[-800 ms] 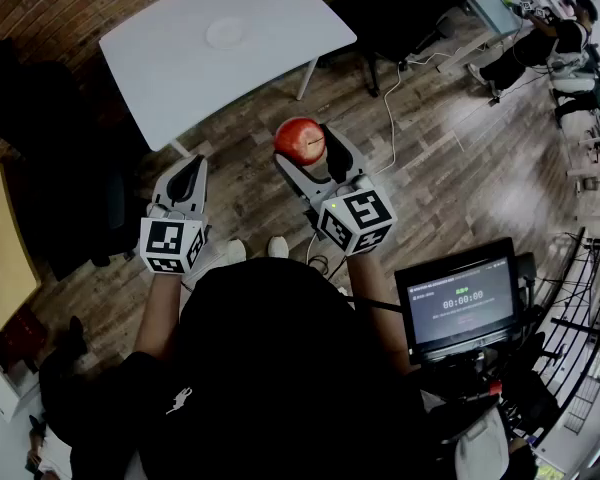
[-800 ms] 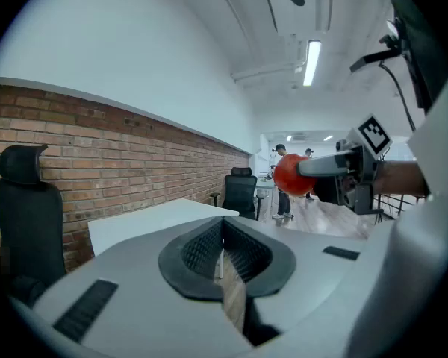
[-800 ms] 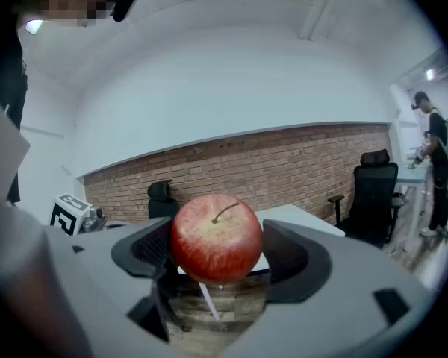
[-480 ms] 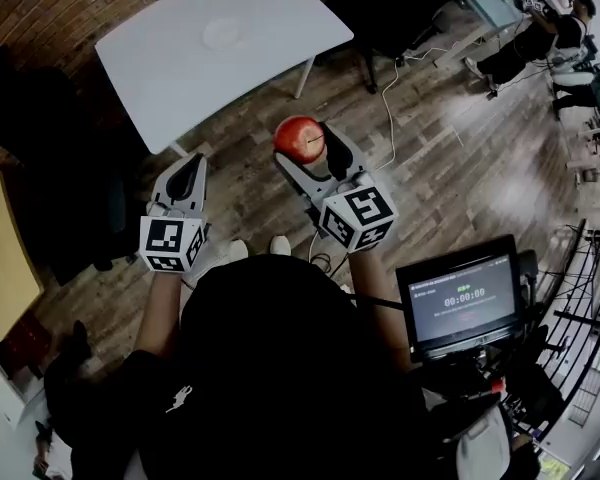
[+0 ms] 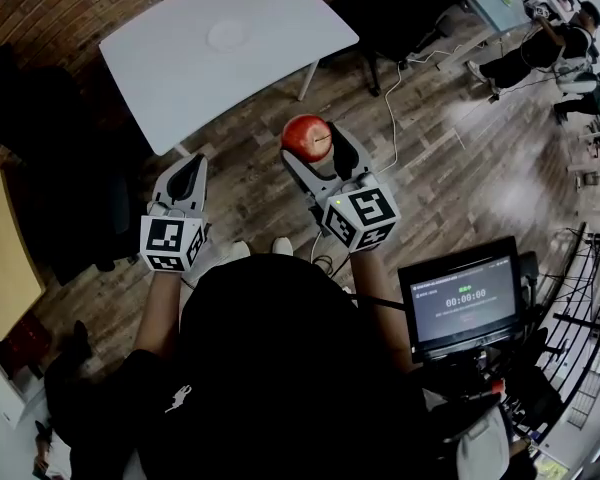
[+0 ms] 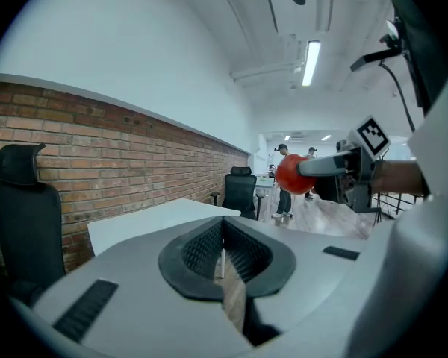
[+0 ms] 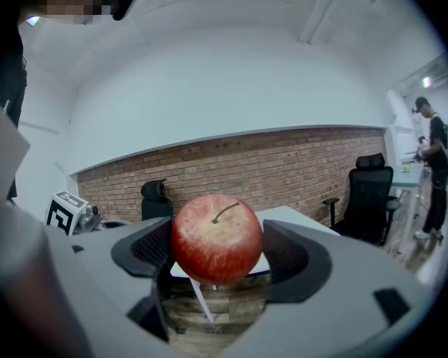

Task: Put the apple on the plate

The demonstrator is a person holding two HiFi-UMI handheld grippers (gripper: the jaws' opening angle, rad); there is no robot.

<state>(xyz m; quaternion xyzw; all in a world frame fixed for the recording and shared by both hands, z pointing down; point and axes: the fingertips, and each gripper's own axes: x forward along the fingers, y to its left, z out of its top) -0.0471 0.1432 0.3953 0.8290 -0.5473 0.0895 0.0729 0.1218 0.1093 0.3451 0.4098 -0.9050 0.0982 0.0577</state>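
wood floor (image 5: pixel 250 196), right tongs (image 5: pixel 317 144) wide, gripping apple (image 7: pixel 216 237)

From up top the plate (image 5: pixel 226 34) is only a faint pale disc on the white tabletop (image 5: pixel 160 58), too small for detail. In the right gripper view the apple (image 7: pixel 216 237) hides most of the tabletop behind it.

The apple (image 5: pixel 306 136) is glossy, the table (image 5: pixel 180 58) matt, the floor (image 5: pixel 430 168) wood, the wall (image 6: pixel 97 148) rough brick.
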